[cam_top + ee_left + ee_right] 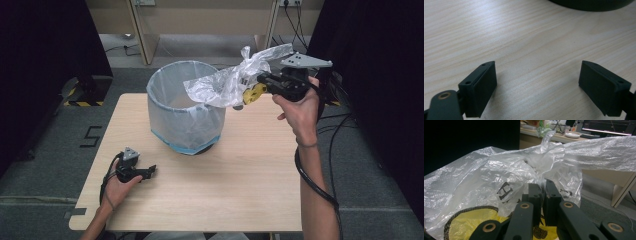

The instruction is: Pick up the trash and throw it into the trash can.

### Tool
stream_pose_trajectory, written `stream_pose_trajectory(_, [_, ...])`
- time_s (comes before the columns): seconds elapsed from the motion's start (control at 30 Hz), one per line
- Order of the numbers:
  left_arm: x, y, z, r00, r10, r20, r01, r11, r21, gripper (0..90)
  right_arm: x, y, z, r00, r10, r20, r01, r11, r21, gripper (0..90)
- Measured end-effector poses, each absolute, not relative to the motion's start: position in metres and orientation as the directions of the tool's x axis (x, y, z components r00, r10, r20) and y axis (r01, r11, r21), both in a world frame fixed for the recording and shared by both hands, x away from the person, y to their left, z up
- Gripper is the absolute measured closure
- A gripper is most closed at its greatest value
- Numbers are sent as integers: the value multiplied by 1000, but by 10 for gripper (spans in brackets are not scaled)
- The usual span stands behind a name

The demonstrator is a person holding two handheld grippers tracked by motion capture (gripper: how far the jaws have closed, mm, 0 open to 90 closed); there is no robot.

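While clamped in right gripper (261, 83), plastic bag (220, 85) hangs above bin (185, 120), left gripper (150, 171) apart.

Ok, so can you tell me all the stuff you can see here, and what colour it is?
Bin: one, lined with a pale see-through bag, blue band near its base, standing at the back of the table.
Plastic bag: one, clear and crinkly with a yellow patch, held in the air above the bin's right rim.
Table: one, light wood, under everything.
Shelving: one, pale wood, behind the table.
Left gripper: one, black, resting low near the table's front left, jaws apart.
Right gripper: one, black, raised at the right, shut on the plastic bag.
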State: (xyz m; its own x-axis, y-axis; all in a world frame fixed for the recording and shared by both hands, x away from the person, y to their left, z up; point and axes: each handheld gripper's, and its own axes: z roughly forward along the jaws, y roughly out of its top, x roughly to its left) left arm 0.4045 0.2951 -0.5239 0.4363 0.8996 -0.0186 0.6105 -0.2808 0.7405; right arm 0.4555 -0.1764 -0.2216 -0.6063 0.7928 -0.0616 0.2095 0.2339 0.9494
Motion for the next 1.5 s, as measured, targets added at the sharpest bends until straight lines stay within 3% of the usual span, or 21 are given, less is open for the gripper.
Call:
stream_pose_trajectory(1.23, [404,295,-524,436,900,-19,610,-280,741,140,518,-68,-239,-579,795,-180,236,375,897,849])
stream_pose_trajectory(1.4, [404,295,-524,436,900,-19,611,-281,741,141,519,-58,-242,-591,784,-187,236,391,890,807])
stream_pose_trajectory(1.5, [404,295,-524,437,899,-19,611,-281,740,141,520,-57,-245,-603,780,-164,242,375,895,703])
